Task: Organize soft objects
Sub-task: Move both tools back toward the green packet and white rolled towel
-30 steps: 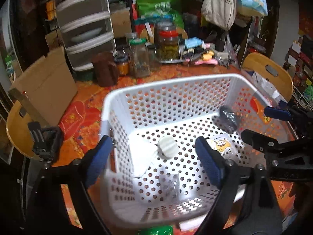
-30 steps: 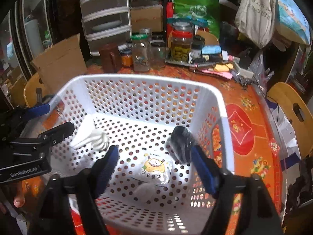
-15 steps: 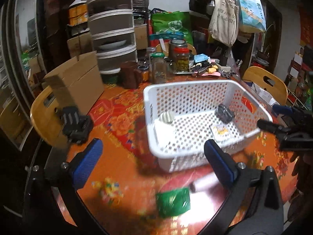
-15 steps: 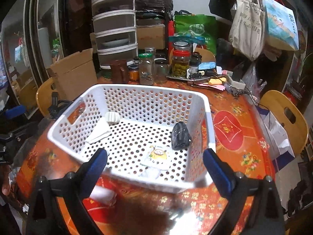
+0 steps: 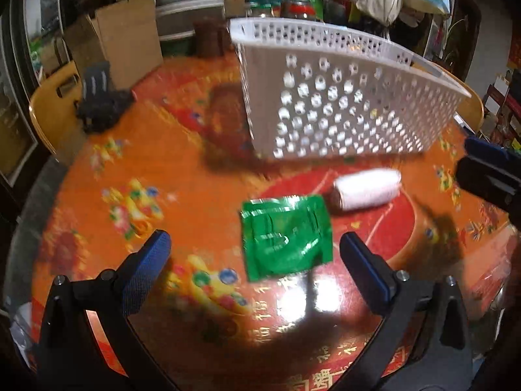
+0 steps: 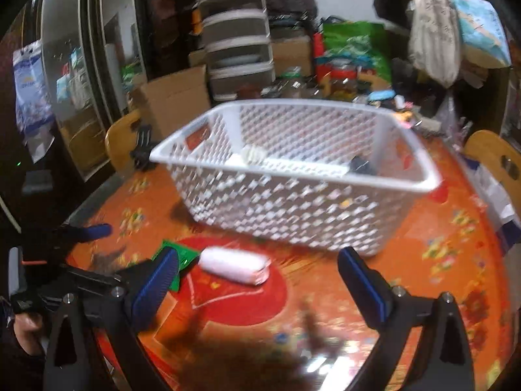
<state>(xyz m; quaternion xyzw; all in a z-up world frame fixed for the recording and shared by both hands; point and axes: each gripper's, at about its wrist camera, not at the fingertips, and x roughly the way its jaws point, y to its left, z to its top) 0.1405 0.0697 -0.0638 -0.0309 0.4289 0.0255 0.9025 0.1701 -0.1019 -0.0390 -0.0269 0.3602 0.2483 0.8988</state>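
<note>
With both claws wide and empty, I should lower the left claw (image 5: 255, 265) squarely astride the crinkly green foil packet (image 5: 286, 233) just ahead, pinching its middle, while the right claw (image 6: 257, 280) takes the white rolled cloth (image 6: 234, 264) between its pads.

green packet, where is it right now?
On the orange tablecloth, outside the white basket and in front of it. In the left wrist view the green packet lies flat beside the white roll.
</note>
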